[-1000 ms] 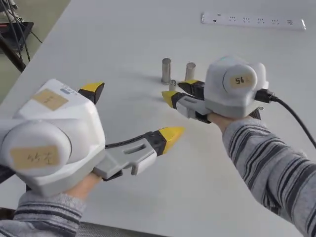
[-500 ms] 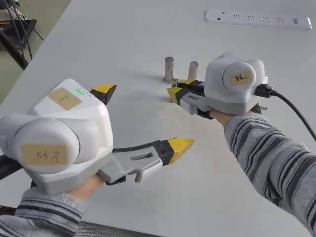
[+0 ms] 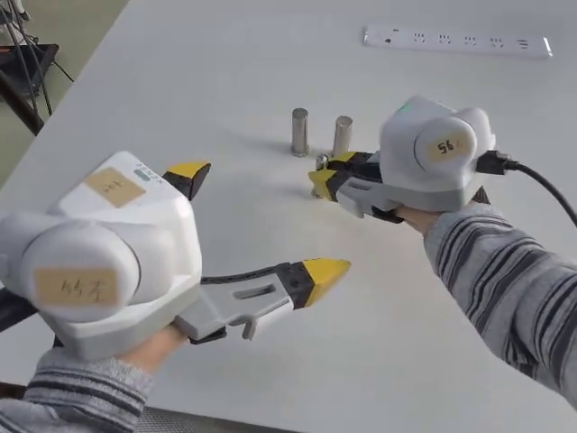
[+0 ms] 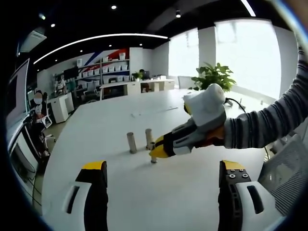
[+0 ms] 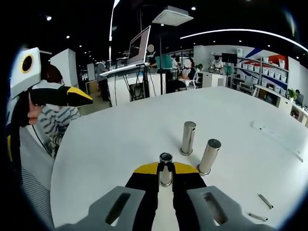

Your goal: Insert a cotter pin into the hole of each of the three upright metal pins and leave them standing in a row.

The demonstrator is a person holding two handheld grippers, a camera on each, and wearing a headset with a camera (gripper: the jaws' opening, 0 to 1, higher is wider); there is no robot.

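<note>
- Head view: the left gripper (image 3: 257, 223) sits low and near the camera, jaws spread wide apart with nothing between them.
- Across the white table (image 3: 225, 54), the right gripper (image 3: 320, 178) has its yellow tips pressed together on the short metal pin (image 3: 321, 161).
- Just behind that, the tall pin (image 3: 299, 132) and the second tall pin (image 3: 342, 135) stand upright side by side, a small gap between them. A power strip (image 3: 455, 41) lies at the far edge.
- Left gripper view: the left gripper's (image 4: 162, 168) own jaws rise well apart at the bottom, holding nothing.
- The right gripper (image 4: 158, 151) reaches in from the right, its tips on the short metal pin (image 4: 153, 158), which stands upright on the table.
- The tall pin (image 4: 131, 143) and the second tall pin (image 4: 148, 138) stand just behind it.
- Right gripper view: the right gripper (image 5: 165, 169) is clamped on the short metal pin (image 5: 165, 161), which pokes up upright between the yellow tips.
- Ahead stands the tall pin (image 5: 187, 137), with a hole showing near its top; the second tall pin (image 5: 209, 156) is just to its right.
- Two cotter pins (image 5: 264, 201) lie flat on the table off to the right, well apart from the uprights. The left gripper (image 5: 57, 95) shows at the left edge.
</note>
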